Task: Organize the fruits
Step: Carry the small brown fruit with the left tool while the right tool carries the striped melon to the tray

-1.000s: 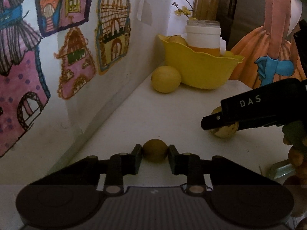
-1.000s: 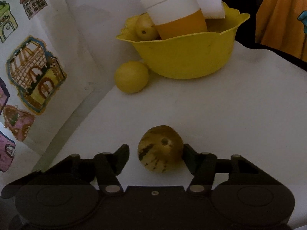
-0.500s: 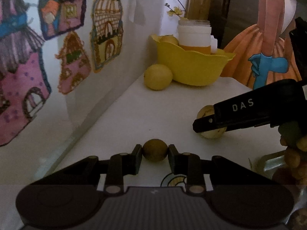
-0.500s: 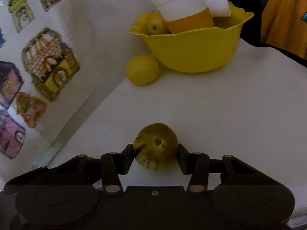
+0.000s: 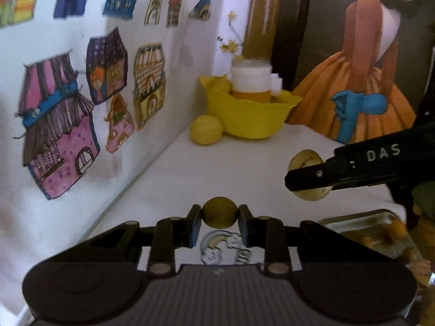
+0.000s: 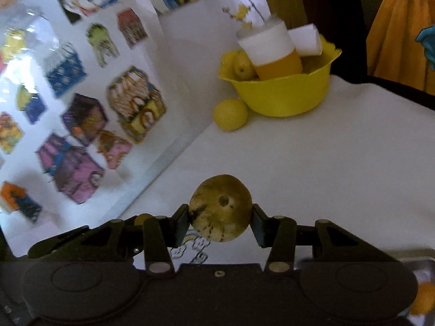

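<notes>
My left gripper (image 5: pixel 219 217) is shut on a small round brownish-green fruit (image 5: pixel 219 215), held above the white table (image 5: pixel 217 168). My right gripper (image 6: pixel 220 217) is shut on a larger yellowish fruit with dark streaks (image 6: pixel 220 207), also off the table. In the left wrist view that larger fruit (image 5: pixel 305 160) shows at the right, partly hidden behind the right gripper's black finger. A yellow bowl (image 5: pixel 250 116) (image 6: pixel 282 92) stands at the far corner with yellow fruit and a white-lidded orange jar (image 6: pixel 274 54) in it. A loose lemon (image 5: pixel 206 129) (image 6: pixel 230 114) lies beside the bowl.
A wall with coloured house drawings (image 5: pixel 81 103) runs along the table's left side. A metal tray (image 5: pixel 367 231) with small orange fruit sits at the near right. A painting of a figure in an orange dress (image 5: pixel 367 81) stands behind the table. A rainbow sticker (image 5: pixel 220 247) marks the tabletop.
The right gripper closed on the streaked fruit and lifted it off the table. Both grippers have risen and drawn back, so the bowl looks farther away.
</notes>
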Available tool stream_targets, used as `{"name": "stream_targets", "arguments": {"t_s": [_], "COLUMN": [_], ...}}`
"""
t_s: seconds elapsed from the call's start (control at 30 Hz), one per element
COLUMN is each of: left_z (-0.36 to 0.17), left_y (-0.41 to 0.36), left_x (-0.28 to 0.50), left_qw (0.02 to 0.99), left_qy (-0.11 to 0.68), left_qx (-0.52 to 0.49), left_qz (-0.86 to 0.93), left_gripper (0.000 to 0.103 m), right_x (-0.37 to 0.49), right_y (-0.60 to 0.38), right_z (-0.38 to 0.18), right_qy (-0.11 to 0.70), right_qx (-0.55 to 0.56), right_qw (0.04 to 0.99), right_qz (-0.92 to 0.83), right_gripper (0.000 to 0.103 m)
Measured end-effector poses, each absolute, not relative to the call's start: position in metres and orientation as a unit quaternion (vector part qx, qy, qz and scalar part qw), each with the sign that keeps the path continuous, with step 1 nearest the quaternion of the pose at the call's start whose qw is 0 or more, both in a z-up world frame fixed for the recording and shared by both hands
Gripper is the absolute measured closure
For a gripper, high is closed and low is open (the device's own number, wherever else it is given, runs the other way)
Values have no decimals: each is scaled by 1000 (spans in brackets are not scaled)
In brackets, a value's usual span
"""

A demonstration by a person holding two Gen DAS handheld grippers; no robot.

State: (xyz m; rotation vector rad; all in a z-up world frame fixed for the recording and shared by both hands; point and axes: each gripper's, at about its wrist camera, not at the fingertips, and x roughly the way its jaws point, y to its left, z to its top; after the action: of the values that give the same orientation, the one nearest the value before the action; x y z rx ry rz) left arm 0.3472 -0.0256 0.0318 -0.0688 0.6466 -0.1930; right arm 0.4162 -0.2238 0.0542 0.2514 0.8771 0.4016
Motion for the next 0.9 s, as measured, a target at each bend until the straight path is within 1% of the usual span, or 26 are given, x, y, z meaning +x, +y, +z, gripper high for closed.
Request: {"name": "stream_targets", "arguments": {"t_s": [0.17, 0.33, 0.43, 0.67, 0.9], "left_z": [47, 60, 62, 58, 52], "left_y": [-34, -57, -70, -98, -132], "left_x": [312, 285, 273, 251, 237], "left_qw": [943, 942, 941, 933, 922], "left_qy": [312, 304, 300, 304, 308], "left_qx": [-42, -39, -45, -48, -31], "left_qz": [-110, -139, -154, -188, -232], "left_gripper": [71, 71, 71, 71, 71], "right_x": [376, 326, 297, 232, 182], "right_y": [-244, -271, -291, -336, -363], "right_z": [77, 89, 88, 85, 58], "right_qy": [407, 397, 406, 394, 408], "right_qx": [127, 139, 158, 179, 187], "right_qw": [883, 884, 878, 883, 877], "right_qz": [199, 204, 198, 183, 172], "right_gripper": [54, 54, 54, 54, 54]}}
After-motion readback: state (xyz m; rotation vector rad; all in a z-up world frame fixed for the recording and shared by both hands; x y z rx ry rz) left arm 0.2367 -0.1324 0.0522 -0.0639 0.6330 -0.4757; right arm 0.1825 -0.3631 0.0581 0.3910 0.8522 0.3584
